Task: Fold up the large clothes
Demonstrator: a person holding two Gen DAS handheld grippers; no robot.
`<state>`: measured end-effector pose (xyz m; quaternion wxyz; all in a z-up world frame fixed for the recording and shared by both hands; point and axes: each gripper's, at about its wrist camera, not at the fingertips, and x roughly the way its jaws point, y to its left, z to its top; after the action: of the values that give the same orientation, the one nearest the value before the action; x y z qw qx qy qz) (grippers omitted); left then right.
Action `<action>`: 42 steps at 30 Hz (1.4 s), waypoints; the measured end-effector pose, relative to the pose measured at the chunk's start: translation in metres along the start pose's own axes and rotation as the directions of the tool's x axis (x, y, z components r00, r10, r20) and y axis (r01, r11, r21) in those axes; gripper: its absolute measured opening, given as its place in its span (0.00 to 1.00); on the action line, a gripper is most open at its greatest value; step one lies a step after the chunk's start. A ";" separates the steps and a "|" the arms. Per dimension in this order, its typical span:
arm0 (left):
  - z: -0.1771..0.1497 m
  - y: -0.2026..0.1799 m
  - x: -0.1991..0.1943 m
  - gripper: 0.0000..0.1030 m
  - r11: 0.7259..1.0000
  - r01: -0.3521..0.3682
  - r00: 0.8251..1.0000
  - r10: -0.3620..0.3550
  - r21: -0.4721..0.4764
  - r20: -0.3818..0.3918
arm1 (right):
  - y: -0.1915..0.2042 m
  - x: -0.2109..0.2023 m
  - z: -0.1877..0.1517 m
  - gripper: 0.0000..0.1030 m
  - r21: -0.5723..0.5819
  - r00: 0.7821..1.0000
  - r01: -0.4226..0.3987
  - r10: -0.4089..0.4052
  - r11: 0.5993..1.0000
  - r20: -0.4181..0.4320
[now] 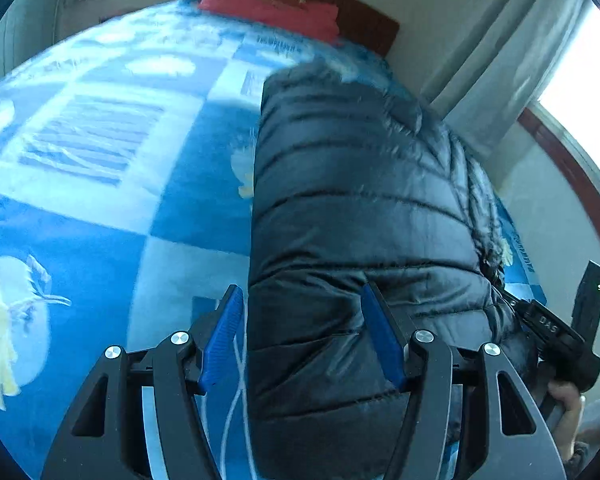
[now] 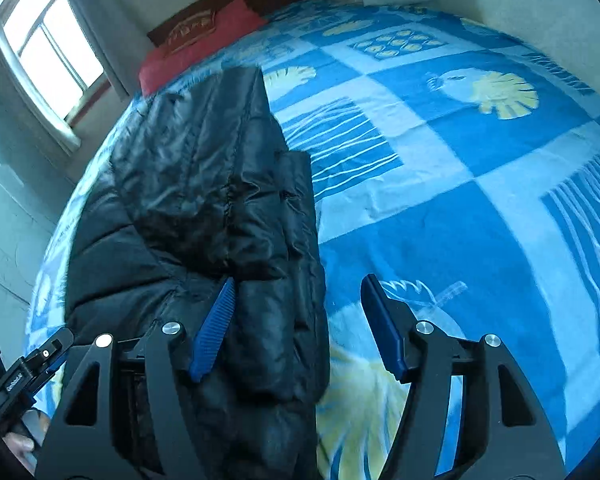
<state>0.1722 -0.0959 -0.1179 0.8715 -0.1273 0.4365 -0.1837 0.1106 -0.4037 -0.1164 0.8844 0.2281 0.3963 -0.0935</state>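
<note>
A black quilted puffer jacket (image 1: 360,200) lies folded lengthwise on the bed, running from near me toward the headboard. My left gripper (image 1: 302,320) stands open over its near left edge, one blue pad above the blanket and the other above the jacket, neither pressing. In the right wrist view the jacket (image 2: 204,200) shows a folded sleeve on top. My right gripper (image 2: 298,320) is open over the jacket's near right edge, with its left pad above the fabric and its right pad above the blanket.
The blue and white checked blanket (image 2: 460,200) covers the bed. A red pillow (image 1: 272,8) lies by the dark headboard (image 2: 228,4). A window (image 2: 48,52) and curtains stand on the jacket's side. A hand (image 1: 564,400) grips the other gripper's handle.
</note>
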 end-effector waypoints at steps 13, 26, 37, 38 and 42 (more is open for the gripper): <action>-0.015 -0.011 -0.008 0.59 0.994 0.107 0.994 -0.108 -0.020 -0.031 | 0.048 -0.041 -0.044 0.24 -0.203 0.999 -0.042 0.045 0.978 0.009; -0.018 -0.016 0.006 0.57 0.998 0.061 0.995 -0.059 0.029 -0.082 | 0.032 -0.016 -0.056 0.25 -0.141 0.998 -0.033 0.024 0.990 -0.063; 0.036 -0.028 0.023 0.58 0.996 0.083 0.996 -0.083 0.032 -0.017 | 0.053 -0.002 0.011 0.32 -0.166 0.994 -0.094 0.103 0.982 0.043; 0.036 -0.027 0.030 0.58 0.997 0.078 0.997 -0.077 0.026 -0.030 | 0.054 0.009 0.010 0.32 -0.183 0.996 -0.072 0.079 0.981 0.030; 0.034 -0.030 0.052 0.58 0.997 0.036 0.998 -0.032 0.068 -0.057 | 0.047 0.042 0.003 0.30 -0.168 0.999 -0.053 0.052 0.984 -0.010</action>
<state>0.2222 -0.1432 -0.1232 0.8596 -0.0996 0.4518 -0.2169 0.1566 -0.3630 -0.1308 0.9015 0.1632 0.3992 -0.0355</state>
